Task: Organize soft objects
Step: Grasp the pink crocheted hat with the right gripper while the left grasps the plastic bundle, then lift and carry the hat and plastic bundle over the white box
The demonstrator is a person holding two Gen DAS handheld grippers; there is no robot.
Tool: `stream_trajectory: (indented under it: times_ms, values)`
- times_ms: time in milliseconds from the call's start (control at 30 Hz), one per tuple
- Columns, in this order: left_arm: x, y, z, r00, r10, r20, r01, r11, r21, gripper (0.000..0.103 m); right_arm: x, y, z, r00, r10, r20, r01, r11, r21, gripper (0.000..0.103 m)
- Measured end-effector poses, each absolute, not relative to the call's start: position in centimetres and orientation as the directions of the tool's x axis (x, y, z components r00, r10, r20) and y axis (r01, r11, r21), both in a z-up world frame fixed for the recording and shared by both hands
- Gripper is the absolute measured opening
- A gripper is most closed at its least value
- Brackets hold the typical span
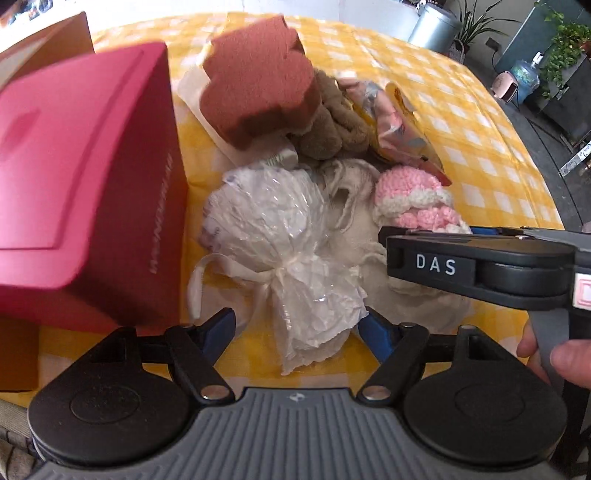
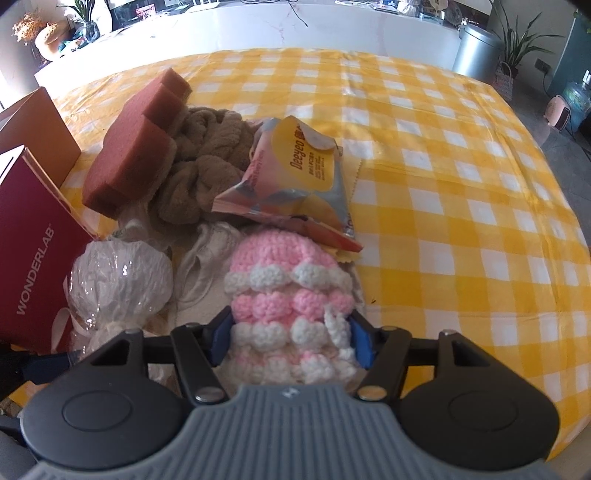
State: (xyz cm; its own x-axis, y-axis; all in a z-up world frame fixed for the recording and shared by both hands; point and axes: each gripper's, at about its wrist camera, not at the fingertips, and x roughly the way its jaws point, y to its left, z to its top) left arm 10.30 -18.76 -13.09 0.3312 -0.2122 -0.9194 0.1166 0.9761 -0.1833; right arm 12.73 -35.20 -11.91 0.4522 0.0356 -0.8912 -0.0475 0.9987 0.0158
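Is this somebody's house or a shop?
Probably a home. The table has a yellow checked cloth, there are potted plants by the wall, and a long white counter behind holds household bits.

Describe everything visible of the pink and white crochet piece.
The crochet piece is soft yarn in alternating pink and white scalloped rows, domed at its far end, with a loose white strand on one side. It lies on cream cloth over the checked tablecloth, its far end against the snack packet. The right gripper has both blue pads against its near end.
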Motion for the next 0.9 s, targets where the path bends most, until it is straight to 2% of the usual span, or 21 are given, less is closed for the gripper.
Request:
stream_trajectory:
  times_ms: [33,100,133,233,367,633,800,900]
  values:
    - [10.1,-18.7,-13.0,0.348,-0.206,-0.915,0.103,0.978,-0.181,0.073,12.8,-35.3,-11.9,0.452,0.039,-0.891,-0.045,0.999,0.021,0.063]
    - [10.0,-19.0,-12.7,0.351,-0.215,-0.911,0.150,0.974,-0.172,0.040,12.8,-35.4,-11.9,0.452,0.044,-0.891,-0.042,0.999,0.028,0.064]
    - [10.0,-19.2,-12.5,0.341,-0.217,-0.914,0.178,0.970,-0.164,0.035,12.8,-35.5,-12.0,0.452,0.046,-0.891,-0.041,0.999,0.031,0.064]
    - [9.7,-18.2,-11.2,0.321,-0.262,-0.910,0.175,0.961,-0.215,0.030,12.8,-35.8,-12.0,0.453,0.052,-0.890,-0.041,0.998,0.038,0.064]
    - [8.2,-16.8,-7.4,0.357,-0.311,-0.881,0.240,0.942,-0.236,0.030,12.9,-36.3,-11.9,0.453,0.065,-0.889,-0.037,0.998,0.055,0.064]
    - [7.0,-13.1,-0.8,0.281,-0.477,-0.833,0.396,0.848,-0.352,0.030,12.9,-37.1,-11.4,0.438,0.100,-0.893,-0.049,0.995,0.087,0.063]
    - [5.5,-10.8,1.3,0.360,-0.476,-0.802,0.463,0.838,-0.289,0.030,12.5,-37.6,-10.7,0.400,0.140,-0.906,-0.072,0.990,0.121,0.063]
    - [5.0,-9.1,1.2,0.366,-0.488,-0.793,0.461,0.835,-0.301,0.030,11.7,-38.0,-9.8,0.403,0.154,-0.902,-0.078,0.988,0.134,0.063]
